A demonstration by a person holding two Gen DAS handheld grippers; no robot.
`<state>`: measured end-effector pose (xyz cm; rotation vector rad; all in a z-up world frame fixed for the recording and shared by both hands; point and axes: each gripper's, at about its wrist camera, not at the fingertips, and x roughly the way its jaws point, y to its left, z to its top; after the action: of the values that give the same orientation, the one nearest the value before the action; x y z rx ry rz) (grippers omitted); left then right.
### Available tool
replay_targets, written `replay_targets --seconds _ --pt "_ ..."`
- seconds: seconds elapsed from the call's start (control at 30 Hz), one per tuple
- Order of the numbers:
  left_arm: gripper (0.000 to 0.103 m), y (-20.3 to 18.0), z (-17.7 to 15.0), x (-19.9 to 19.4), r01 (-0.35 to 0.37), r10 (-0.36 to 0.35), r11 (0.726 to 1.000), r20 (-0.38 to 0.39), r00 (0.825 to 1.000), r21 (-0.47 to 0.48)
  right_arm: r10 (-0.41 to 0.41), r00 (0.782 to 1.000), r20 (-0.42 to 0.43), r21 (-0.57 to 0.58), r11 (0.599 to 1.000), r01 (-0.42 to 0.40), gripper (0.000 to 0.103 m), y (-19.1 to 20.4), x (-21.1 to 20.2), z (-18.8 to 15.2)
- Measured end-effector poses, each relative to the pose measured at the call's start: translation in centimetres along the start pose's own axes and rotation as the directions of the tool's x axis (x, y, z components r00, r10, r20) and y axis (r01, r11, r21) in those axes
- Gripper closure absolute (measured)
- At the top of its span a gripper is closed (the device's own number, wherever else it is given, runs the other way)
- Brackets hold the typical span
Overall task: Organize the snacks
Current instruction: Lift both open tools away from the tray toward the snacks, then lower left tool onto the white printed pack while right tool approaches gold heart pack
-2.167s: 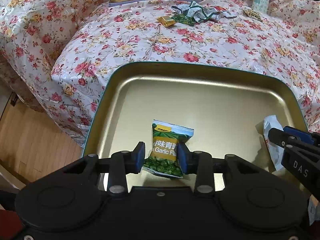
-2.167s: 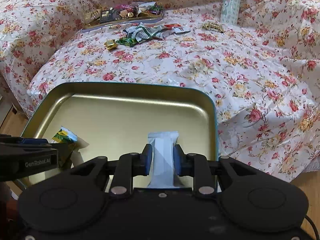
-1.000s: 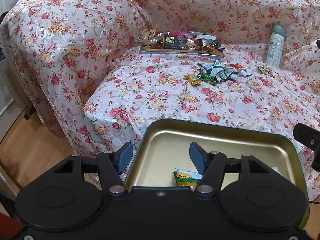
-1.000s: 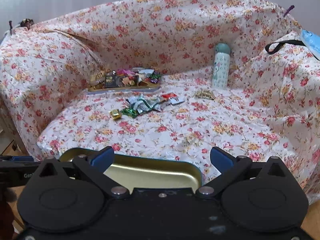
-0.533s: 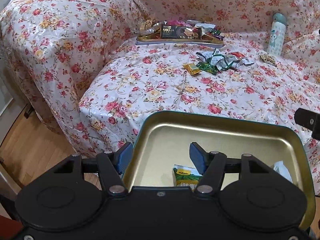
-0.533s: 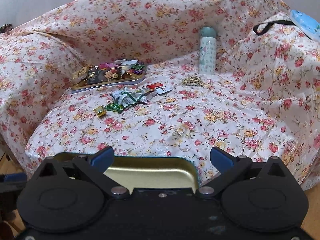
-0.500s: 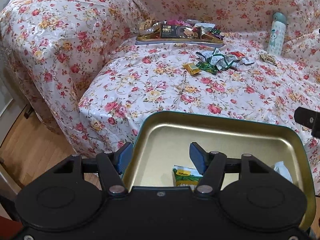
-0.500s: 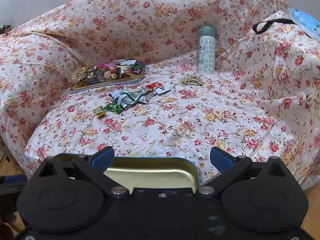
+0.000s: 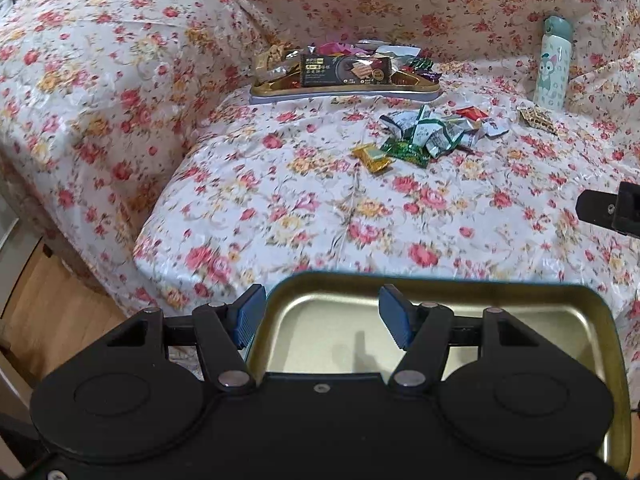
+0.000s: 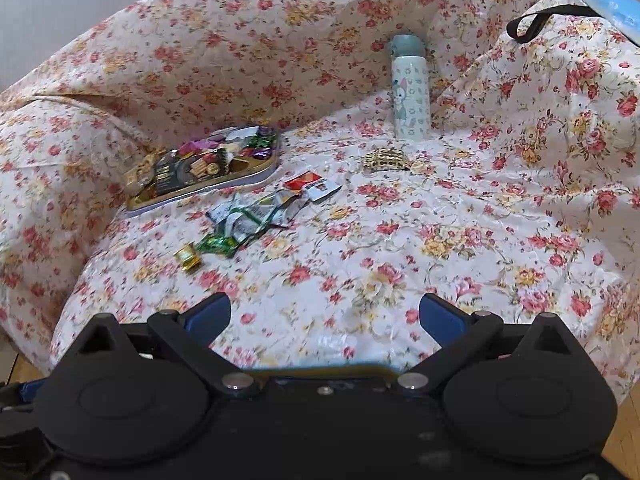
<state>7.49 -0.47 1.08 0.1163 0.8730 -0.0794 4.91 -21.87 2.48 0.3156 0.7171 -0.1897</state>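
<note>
Sofa, floral cover, carried everything. Near tin at the seat's front edge now held the two packets set down moments earlier; they lay hidden behind the tools. Loose snack pile remained mid-seat, before the full tin at the back edge. Left gripper and right gripper had lifted clear, jaws wide, empty. Judged: next fetch from the pile.

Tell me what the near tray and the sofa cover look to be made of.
Near tray: likely metal tin, satin gold inside with a teal rim; it shows soft reflections and a rolled edge. Sofa cover: probably plastic-coated or glossy floral sheet, judging by its crinkled shine.
</note>
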Motion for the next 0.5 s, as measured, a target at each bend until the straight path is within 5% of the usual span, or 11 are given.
replay_targets --seconds 0.5 --pt "0.037 -1.0 6.6 7.6 0.065 -0.065 0.998 -0.081 0.995 -0.001 -0.072 0.989 -0.129 -0.025 0.997 0.07 0.005 -2.0 7.8 4.7"
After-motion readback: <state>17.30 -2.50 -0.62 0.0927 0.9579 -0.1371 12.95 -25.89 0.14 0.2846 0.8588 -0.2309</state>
